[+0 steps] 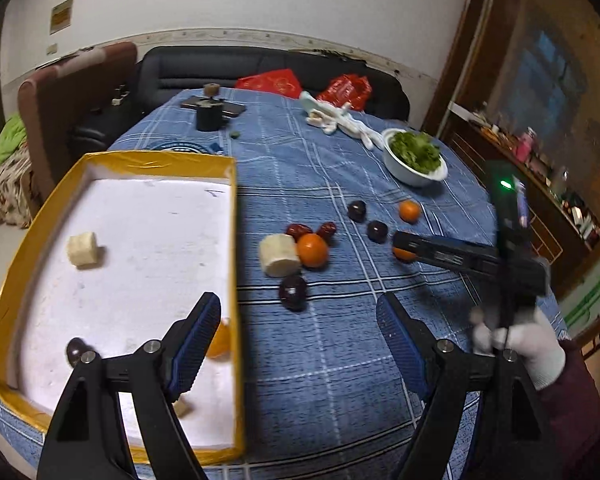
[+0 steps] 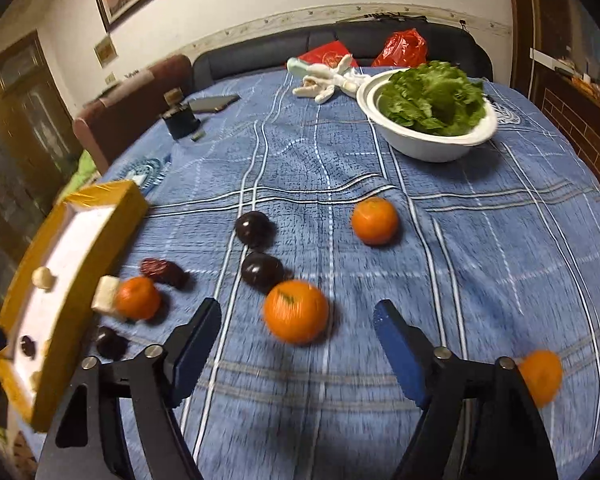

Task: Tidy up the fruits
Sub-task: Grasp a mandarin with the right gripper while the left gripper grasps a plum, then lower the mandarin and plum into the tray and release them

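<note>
Blue-padded fingers of the left gripper (image 1: 300,320) are shown spread wide with nothing between them; its left finger (image 1: 198,332) hangs over the yellow-rimmed tray (image 1: 160,160), its right over the blue plaid tablecloth (image 1: 320,380). Within the tray's white floor are seen a banana piece (image 1: 83,249), a dark plum (image 1: 77,350), and an orange partly hidden behind the left finger (image 1: 219,340). Just beyond the tray's right wall a second banana piece (image 1: 278,255) is shown touching a mandarin (image 1: 313,250), with two red dates (image 1: 312,231) behind and a plum (image 1: 293,292) in front.

The right gripper (image 2: 298,326) is likewise shown wide open and empty, poised above a blurred mandarin (image 2: 296,311) lying on the cloth. Two plums (image 2: 258,248) lie just beyond it; another mandarin (image 2: 375,220) lies farther off, and one more (image 2: 540,376) is seen beside the right finger. A white bowl of lettuce (image 2: 428,112) stands well behind the fruit. A white-gloved hand (image 1: 528,344) is seen holding the right gripper.
</note>
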Motion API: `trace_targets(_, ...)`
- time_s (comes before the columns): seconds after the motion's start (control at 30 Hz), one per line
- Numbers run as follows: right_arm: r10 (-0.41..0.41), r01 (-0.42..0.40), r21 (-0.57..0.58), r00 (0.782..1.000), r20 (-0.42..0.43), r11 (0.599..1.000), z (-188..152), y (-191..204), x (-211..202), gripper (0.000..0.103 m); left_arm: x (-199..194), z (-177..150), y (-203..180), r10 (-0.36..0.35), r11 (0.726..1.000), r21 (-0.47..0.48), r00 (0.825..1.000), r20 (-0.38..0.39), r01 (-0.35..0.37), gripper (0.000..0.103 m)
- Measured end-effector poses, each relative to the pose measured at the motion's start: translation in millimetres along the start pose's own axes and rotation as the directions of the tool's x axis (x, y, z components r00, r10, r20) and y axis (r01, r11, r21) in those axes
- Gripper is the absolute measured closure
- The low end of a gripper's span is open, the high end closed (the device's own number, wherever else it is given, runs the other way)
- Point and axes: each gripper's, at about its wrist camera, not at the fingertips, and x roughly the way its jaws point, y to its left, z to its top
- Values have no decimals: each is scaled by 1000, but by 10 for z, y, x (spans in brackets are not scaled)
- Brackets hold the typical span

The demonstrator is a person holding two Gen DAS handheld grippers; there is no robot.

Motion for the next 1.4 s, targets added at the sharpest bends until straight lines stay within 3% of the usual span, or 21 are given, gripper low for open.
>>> trace_targets(0.07, 5, -4, 6, 1000, -20, 1000, 23, -5, 115, 31, 74, 3, -90, 2, 1000, 31, 1000, -11, -2, 29)
trace_targets(0.13, 26, -26, 16, 999, -27, 1000, 17, -23, 167, 49, 169, 11, -176, 4, 998, 59, 999, -35, -2, 41)
trace_targets(0.23, 57, -57, 23, 998, -18, 998, -7, -76, 175, 62, 327, 15, -270, 7, 997, 76, 998, -67, -2, 49)
trace_targets(0.47, 108, -107, 38, 994, -22, 994, -24, -128, 146, 62, 735, 43, -327, 74, 992, 112, 989, -130, -60, 50)
trace_targets(0.57, 126, -124, 47, 992, -27, 991, -17, -138, 135, 62, 897, 63, -304, 104, 989, 122, 981, -165, -84, 58)
trace_targets(0.67, 136, -134, 50, 990, -26, 990, -12, -135, 115, 62, 963, 103, -301, 164, 978, 153, 975, -150, -141, 58)
trace_targets(0.97, 157, -154, 64, 986, -49, 986, -13, -127, 139, 62, 1092, 122, -176, 248, 961, 163, 956, -159, -222, 59)
trace_targets(1.07, 158, -155, 65, 986, -46, 986, -13, -127, 135, 62, 1046, 110, -194, 280, 951, 174, 952, -123, -257, 79)
trace_targets(1.17, 160, -158, 67, 987, -33, 985, -10, -132, 106, 62, 938, 121, -120, 217, 974, 98, 969, -118, -206, 79)
trace_targets(1.4, 209, -209, 60, 978, 8, 976, -21, -107, 3, 62, 573, 155, 17, 194, 981, 2, 980, -53, -194, 79)
